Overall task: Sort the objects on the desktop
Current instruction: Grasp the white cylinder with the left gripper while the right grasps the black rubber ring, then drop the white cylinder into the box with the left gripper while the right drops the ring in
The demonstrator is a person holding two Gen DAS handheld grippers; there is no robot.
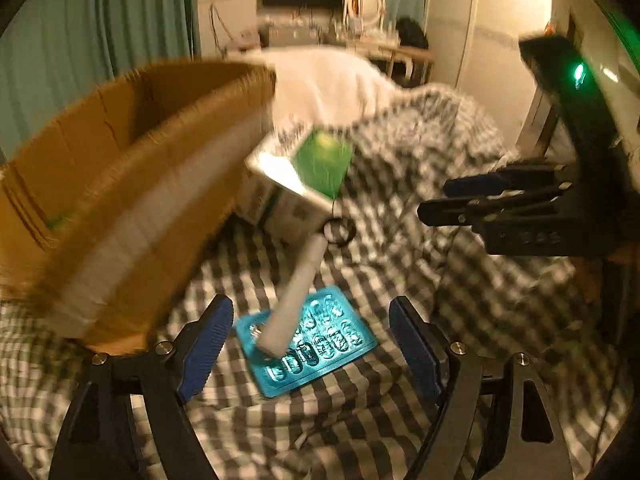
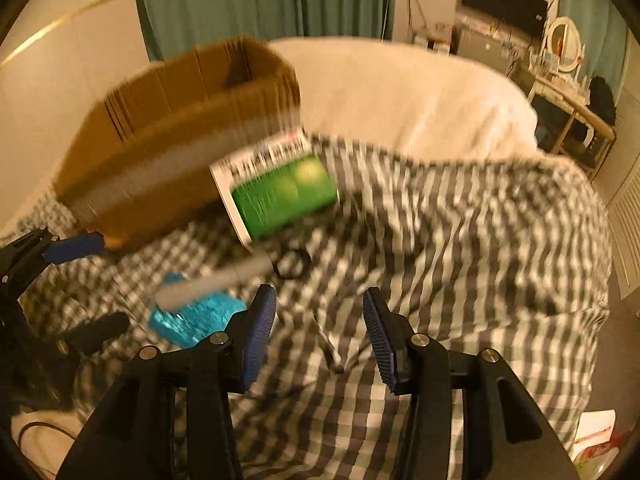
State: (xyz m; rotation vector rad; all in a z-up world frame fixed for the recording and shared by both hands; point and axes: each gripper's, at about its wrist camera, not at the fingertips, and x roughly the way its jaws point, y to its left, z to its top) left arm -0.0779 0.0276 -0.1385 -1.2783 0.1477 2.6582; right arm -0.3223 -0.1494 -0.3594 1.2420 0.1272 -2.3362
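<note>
While hovering w/ both grippers empty, scanning from cardboard box [image 1: 132,184] rightward: left gripper [image 1: 311,354] gaping wide, near box's front. Teal blister pack [image 1: 316,344] lying just right of box on checked cloth [image 1: 460,280], white tube [image 1: 298,292] resting across it. Probably light, thin, crackly; pinching a free edge. Green-white carton [image 2: 276,196] leaning at box's right corner. Right gripper [image 2: 320,340] spreading moderately, well right of box. Blister cells showing in left view only; right view too blurred.
</note>
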